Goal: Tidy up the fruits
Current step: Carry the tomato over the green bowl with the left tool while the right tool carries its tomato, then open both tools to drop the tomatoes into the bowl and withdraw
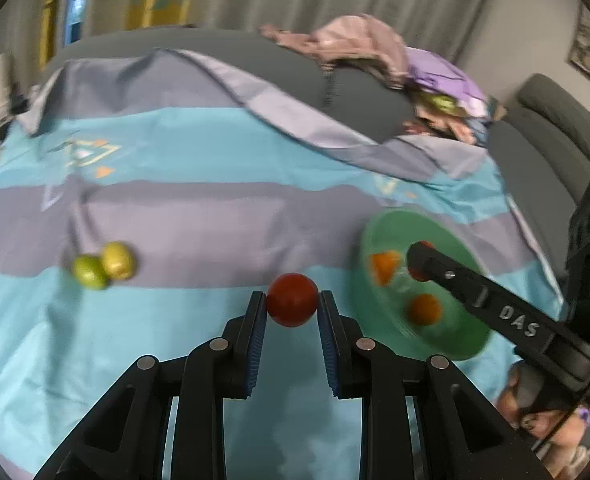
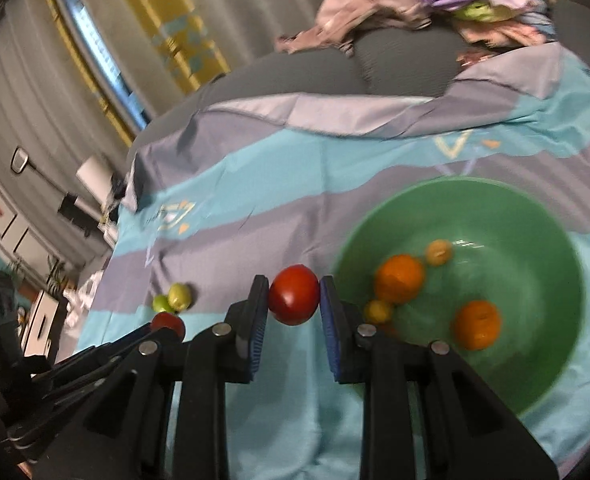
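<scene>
Now each tool pinches a red tomato: the left tool [image 1: 291,300] one [image 1: 291,299] above the bedspread [image 1: 175,220]; the right tool [image 2: 293,294] another [image 2: 293,294] beside the green bowl [image 2: 535,208]; carry over the rim, lower, then release gently.

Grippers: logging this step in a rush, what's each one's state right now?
Left gripper: shut on a red fruit.
Right gripper: shut on another red fruit.

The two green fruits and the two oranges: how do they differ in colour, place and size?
The green fruits are yellow-green; the oranges are orange. The green fruits lie on the blanket, outside the bowl; the oranges lie inside it. The green fruits touch each other; the oranges lie apart. The green fruits look smaller. All four are roundish and ungripped.
</scene>
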